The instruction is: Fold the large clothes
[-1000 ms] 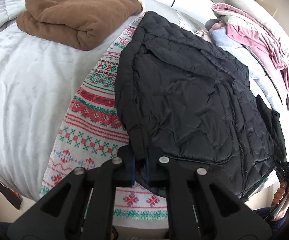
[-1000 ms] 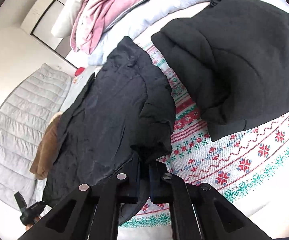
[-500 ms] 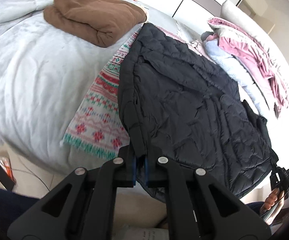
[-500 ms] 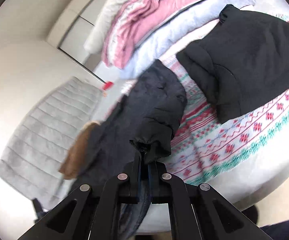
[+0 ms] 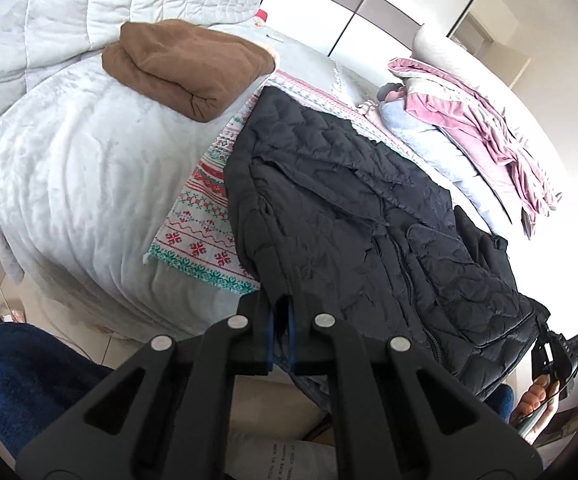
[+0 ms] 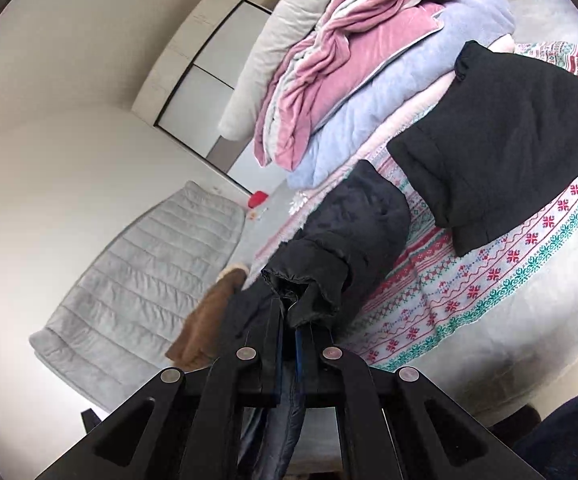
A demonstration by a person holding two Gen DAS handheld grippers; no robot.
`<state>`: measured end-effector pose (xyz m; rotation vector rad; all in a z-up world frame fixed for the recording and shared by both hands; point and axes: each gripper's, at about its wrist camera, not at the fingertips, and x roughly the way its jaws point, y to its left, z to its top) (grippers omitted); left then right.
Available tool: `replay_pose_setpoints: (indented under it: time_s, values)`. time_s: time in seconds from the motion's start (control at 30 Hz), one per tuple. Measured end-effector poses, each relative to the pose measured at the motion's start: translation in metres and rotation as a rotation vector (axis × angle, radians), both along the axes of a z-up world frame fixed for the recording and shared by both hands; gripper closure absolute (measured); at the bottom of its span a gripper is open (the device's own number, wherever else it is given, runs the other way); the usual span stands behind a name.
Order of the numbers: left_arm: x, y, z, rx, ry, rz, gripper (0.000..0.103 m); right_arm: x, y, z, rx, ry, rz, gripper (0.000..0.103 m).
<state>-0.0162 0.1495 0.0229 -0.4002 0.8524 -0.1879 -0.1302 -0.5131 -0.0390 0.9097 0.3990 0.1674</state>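
A black quilted jacket (image 5: 369, 208) lies across the patterned blanket (image 5: 201, 220) on the bed, its near hem pulled off the bed edge. My left gripper (image 5: 281, 316) is shut on the hem at one corner. The right gripper (image 5: 557, 356) shows at the far right of the left wrist view, holding the other corner. In the right wrist view my right gripper (image 6: 289, 340) is shut on the black jacket (image 6: 349, 232), beside a cuffed sleeve end that hangs over the fingers.
A folded brown garment (image 5: 185, 64) sits at the back left of the grey bed cover (image 5: 69, 184). A folded black garment (image 6: 505, 140) lies on the patterned blanket (image 6: 489, 272). Pink and pale blue clothes (image 6: 349, 92) are piled at the back. Floor lies below the bed edge.
Both grippers have risen and pulled back from the bed with the jacket hem in them. The jacket's near edge has slid off the bed edge and hangs lifted.
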Motion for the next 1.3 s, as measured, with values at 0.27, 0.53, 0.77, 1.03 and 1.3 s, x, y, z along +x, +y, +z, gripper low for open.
replay_pose_setpoints:
  time_s: [0.27,0.53,0.77,1.03,1.3]
  values:
    - [0.000,0.006,-0.004,-0.030,0.018,0.017,0.097,0.005,-0.011,-0.013,0.055,0.028,-0.014,0.100]
    - [0.011,0.007,0.008,-0.051,-0.005,0.039,0.097,0.019,-0.014,-0.003,0.068,0.003,-0.024,0.100]
    - [0.032,0.002,0.014,-0.046,-0.004,0.050,0.097,0.044,-0.018,0.005,0.074,-0.004,-0.021,0.100]
    - [0.074,-0.007,0.029,-0.037,-0.002,0.070,0.097,0.090,-0.025,0.017,0.084,-0.014,-0.019,0.100]
    - [0.138,-0.019,0.051,-0.026,-0.018,0.086,0.098,0.155,-0.036,0.037,0.093,-0.002,-0.039,0.100]
